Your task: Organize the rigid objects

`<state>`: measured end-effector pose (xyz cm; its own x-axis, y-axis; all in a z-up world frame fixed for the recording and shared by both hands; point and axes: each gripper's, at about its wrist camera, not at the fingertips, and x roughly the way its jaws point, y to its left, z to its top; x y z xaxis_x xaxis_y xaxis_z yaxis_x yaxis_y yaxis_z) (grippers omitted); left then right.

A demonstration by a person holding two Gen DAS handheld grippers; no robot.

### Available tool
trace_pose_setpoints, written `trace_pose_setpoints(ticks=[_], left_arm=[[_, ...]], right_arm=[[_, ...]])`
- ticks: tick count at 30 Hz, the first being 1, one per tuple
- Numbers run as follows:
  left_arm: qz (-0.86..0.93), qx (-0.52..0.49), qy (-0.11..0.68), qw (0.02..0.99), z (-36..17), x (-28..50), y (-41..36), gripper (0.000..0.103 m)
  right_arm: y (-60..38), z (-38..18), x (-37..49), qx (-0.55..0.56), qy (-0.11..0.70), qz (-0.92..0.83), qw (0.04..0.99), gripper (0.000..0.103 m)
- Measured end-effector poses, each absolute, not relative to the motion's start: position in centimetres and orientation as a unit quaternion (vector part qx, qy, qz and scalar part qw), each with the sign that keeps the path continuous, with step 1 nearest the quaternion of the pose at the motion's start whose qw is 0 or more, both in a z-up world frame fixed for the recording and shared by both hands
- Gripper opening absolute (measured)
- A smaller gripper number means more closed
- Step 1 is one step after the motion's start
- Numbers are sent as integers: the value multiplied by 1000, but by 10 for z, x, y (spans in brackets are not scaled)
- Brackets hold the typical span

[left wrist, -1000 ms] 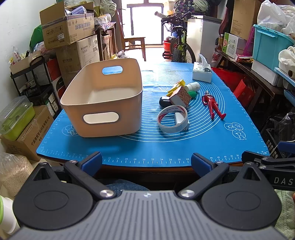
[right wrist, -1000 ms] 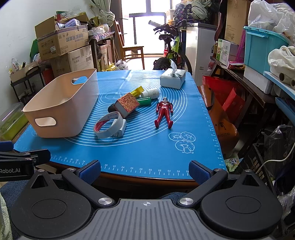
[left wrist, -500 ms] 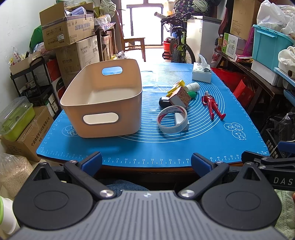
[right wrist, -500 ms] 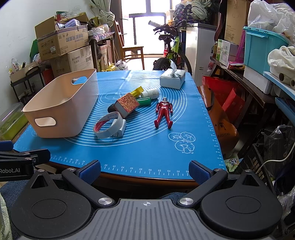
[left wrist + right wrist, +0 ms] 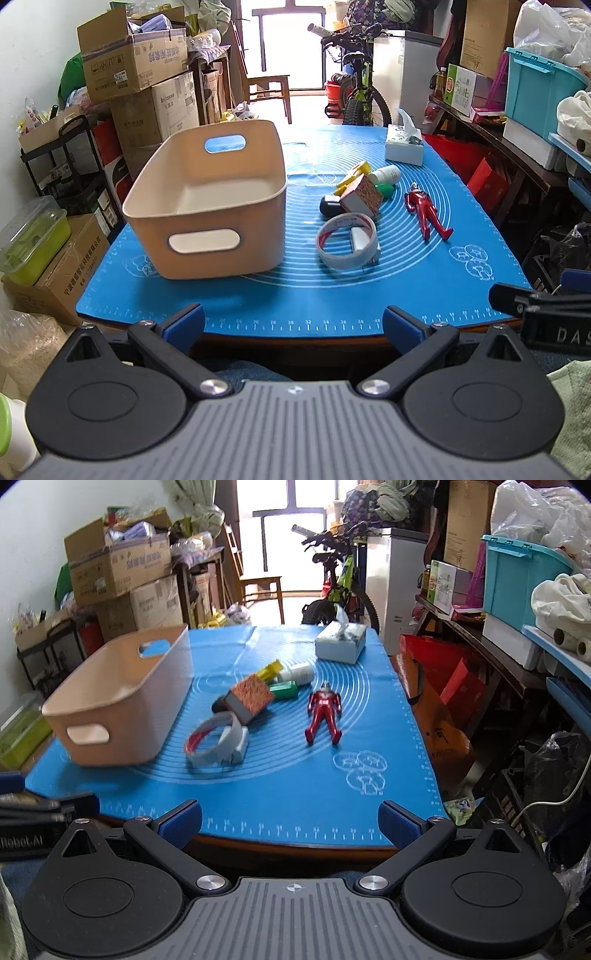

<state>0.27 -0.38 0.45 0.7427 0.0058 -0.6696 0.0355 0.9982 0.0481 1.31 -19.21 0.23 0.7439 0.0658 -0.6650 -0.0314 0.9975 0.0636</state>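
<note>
An empty beige bin stands on the left of the blue mat. To its right lie a tape roll, a patterned box, a red toy figure, a white bottle, a green item and a yellow piece. My left gripper and right gripper are both open and empty, held at the table's near edge.
A tissue box sits at the mat's far right. Cardboard boxes stack to the left, a bicycle behind, shelves with a teal crate to the right.
The right gripper has moved forward and up toward the table, with its view blurred. The left gripper has not moved.
</note>
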Motion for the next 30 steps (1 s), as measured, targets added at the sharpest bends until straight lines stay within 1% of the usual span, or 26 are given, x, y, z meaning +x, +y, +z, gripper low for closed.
trace_pose_setpoints(ticks=[3, 6, 15, 22, 30], left_arm=[[-5, 19, 357, 934, 14, 9, 3, 101], [4, 30, 357, 934, 25, 22, 9, 101], [19, 14, 367, 930, 52, 77, 47, 102], [54, 50, 383, 921, 54, 125, 76, 102], [79, 50, 389, 916, 42, 167, 117, 101]], right_arm=[[-190, 9, 23, 22, 360, 28, 932, 100], [-184, 17, 36, 18, 354, 33, 934, 100], [-164, 36, 86, 12, 335, 55, 941, 100], [-148, 22, 136, -1, 348, 59, 936, 100], [-130, -7, 193, -10, 379, 57, 924, 100]])
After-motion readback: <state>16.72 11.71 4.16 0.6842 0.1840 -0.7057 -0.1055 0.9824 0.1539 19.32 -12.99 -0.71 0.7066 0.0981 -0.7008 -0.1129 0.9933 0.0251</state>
